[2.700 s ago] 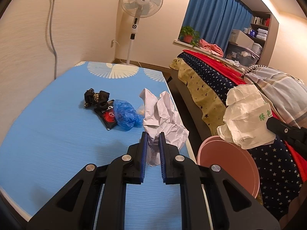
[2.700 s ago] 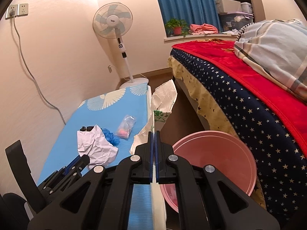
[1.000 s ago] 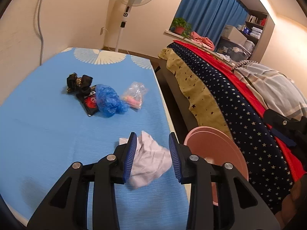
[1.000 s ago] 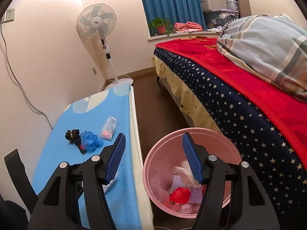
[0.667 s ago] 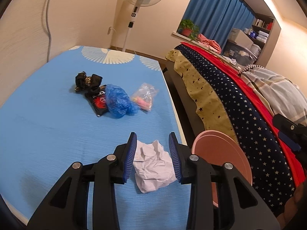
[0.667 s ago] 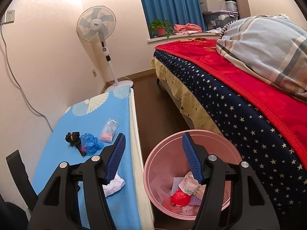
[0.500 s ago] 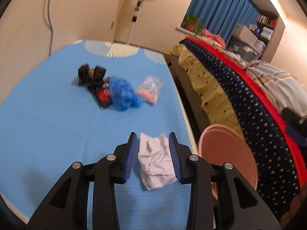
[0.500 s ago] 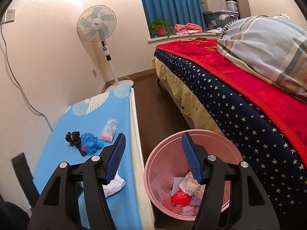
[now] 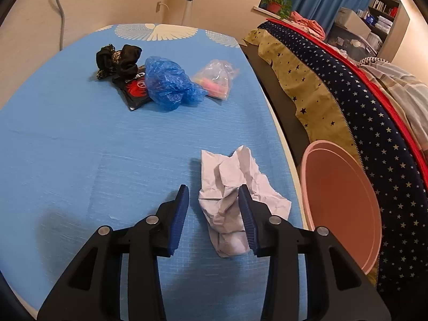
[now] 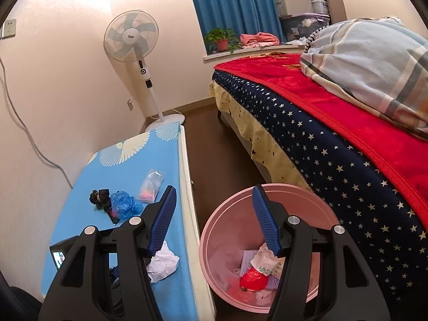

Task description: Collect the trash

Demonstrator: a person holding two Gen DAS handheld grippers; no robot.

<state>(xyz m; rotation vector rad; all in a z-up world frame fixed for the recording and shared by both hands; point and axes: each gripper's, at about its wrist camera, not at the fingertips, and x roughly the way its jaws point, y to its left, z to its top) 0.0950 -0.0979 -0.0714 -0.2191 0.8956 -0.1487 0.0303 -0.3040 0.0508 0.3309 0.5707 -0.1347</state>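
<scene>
1. Left wrist view: the left gripper (image 9: 214,211) hangs right over the crumpled white paper (image 9: 235,195) on the blue table (image 9: 80,160), close to the edge beside the pink trash bin (image 9: 345,211). Its fingers have just been opening and stand apart around the wad. The right pad looks about level with the paper's side and the left 1 is clear of it, so no squeeze yet.
2. Looks like the pick-up step for this wad. Next move, I'd guess: settle lower, pinch it, carry it over the bin's rim.
3. The right gripper (image 10: 214,219) hovers above the bin with its fingers spread wide and empty. Inside are a red bag (image 10: 252,281) and paper scraps.
4. Still waiting on the table: a crinkly blue plastic bag (image 9: 171,84), a clear plastic pouch (image 9: 218,77) with something pink inside, a flat black wrapper (image 9: 133,91) and a black bundle (image 9: 117,57).
5. The paper is stiff and creased, so it should hold shape when gripped.
</scene>
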